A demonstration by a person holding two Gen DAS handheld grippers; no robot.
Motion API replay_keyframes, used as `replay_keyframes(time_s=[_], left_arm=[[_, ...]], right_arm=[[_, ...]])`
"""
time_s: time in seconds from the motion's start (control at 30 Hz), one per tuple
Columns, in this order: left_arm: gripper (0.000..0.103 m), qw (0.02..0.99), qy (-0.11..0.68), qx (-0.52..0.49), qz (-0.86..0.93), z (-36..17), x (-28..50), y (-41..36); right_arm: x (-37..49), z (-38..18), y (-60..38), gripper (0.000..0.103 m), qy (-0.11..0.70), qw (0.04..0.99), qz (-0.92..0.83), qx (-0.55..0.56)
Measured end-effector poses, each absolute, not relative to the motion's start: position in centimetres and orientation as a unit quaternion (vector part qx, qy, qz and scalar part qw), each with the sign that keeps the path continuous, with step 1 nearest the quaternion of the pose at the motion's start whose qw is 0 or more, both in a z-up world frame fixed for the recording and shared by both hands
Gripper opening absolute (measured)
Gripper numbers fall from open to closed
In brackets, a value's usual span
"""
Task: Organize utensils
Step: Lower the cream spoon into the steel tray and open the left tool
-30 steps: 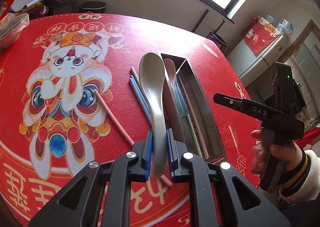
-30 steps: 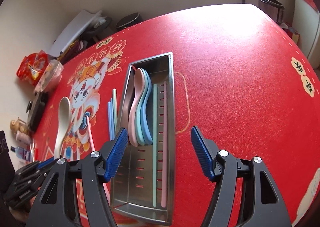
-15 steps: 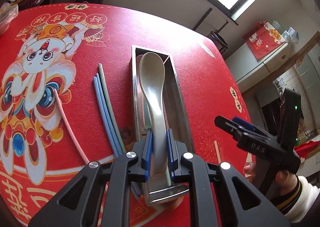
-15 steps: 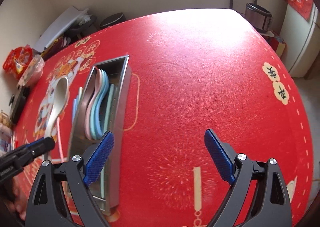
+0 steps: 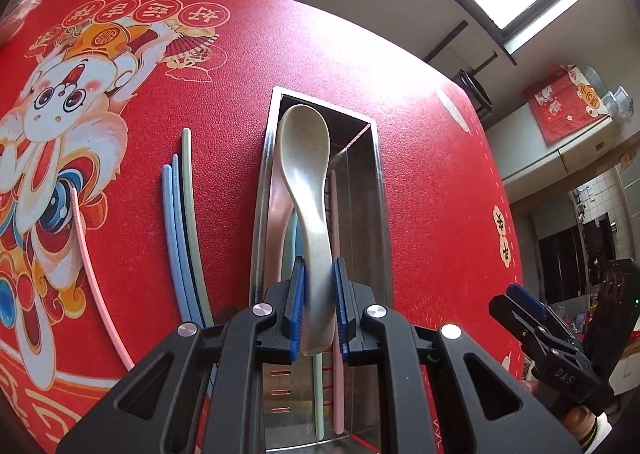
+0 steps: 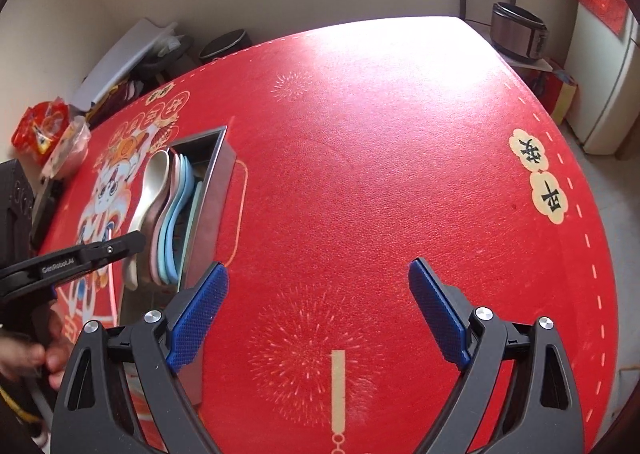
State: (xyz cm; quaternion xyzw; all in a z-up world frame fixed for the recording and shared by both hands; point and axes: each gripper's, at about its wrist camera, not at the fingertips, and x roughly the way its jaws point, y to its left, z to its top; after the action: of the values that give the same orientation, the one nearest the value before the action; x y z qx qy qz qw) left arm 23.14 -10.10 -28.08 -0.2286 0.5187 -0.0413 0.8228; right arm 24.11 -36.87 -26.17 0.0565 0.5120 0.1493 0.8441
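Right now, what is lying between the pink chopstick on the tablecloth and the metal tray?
Three loose chopsticks, two blue and one green, lie between the pink chopstick and the metal tray, seen from the left wrist.

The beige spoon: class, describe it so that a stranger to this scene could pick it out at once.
Find the red tablecloth and the long steel tray lying on it. Over the tray's left side the left gripper clamps one spoon by its handle. That beige spoon is the only cream-coloured one; the spoons under it are pink and blue.

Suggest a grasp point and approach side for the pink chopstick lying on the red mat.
Take the pink chopstick near mid-length, from straight above, fingers straddling it crosswise. It lies flat on the red mat, thin and long, apart from the blue and green sticks, so both its sides are free. The left gripper holds the beige spoon; the open right gripper seems freer.
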Motion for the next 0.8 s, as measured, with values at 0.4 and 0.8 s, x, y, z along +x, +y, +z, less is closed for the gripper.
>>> replay_keyframes(time_s=[0.4,0.8], left_arm=[[0.013,0.818,0.541,-0.19,-0.044,-28.3,25.1,-10.0],[0.021,0.851,0.498,-0.157,-0.048,-25.1,23.6,-7.6]], right_arm=[[23.8,-27.0,-37.1,0.089,0.519,0.838,0.148,0.082],[23.6,-26.2,-36.5,0.088,0.513,0.841,0.148,0.084]])
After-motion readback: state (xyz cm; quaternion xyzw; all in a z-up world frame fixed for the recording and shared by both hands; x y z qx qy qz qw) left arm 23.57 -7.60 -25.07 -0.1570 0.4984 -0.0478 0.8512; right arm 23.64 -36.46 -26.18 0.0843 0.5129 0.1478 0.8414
